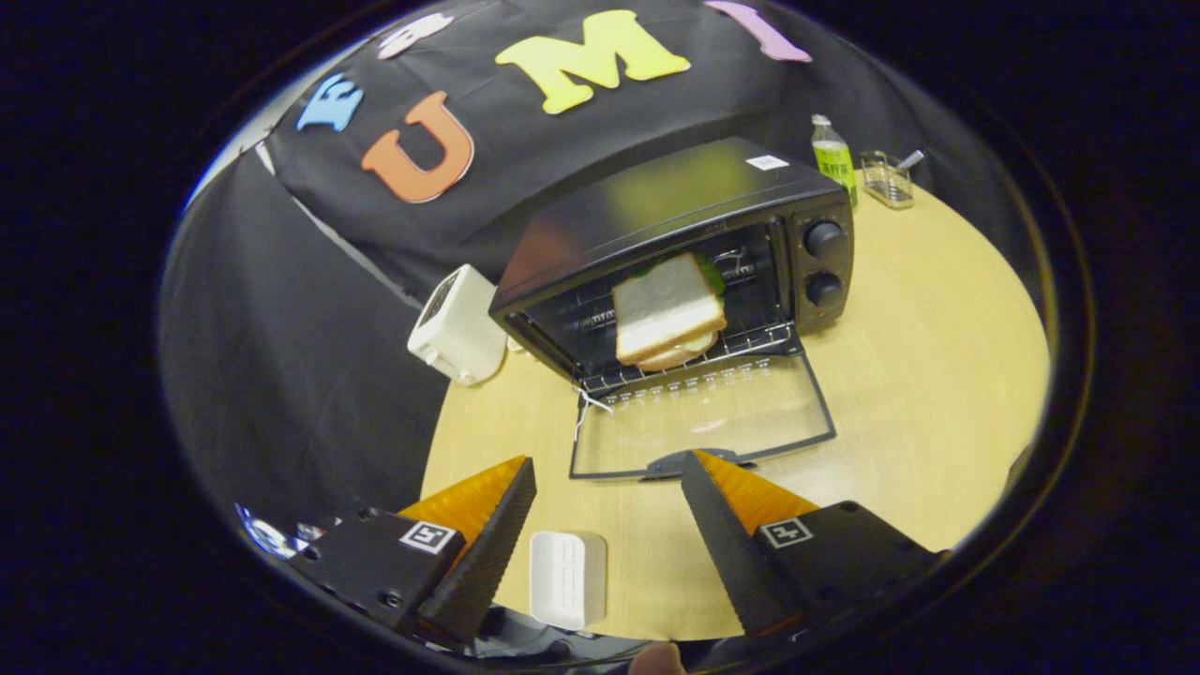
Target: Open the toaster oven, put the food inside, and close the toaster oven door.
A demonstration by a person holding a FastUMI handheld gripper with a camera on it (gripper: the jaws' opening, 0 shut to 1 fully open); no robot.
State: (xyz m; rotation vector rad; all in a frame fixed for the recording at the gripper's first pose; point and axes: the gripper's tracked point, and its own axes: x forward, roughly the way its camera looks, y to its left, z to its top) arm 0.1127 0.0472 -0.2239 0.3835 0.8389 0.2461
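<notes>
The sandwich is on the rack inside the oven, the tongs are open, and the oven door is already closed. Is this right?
Not quite: the door is open, lying flat on the table, as the gripper view shows. The sandwich is on the rack inside the oven, and the tongs are open.

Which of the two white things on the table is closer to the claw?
The small flat white tray, lying between the open claw's fingers. The white toaster stands farther off, beside the toaster oven.
</notes>
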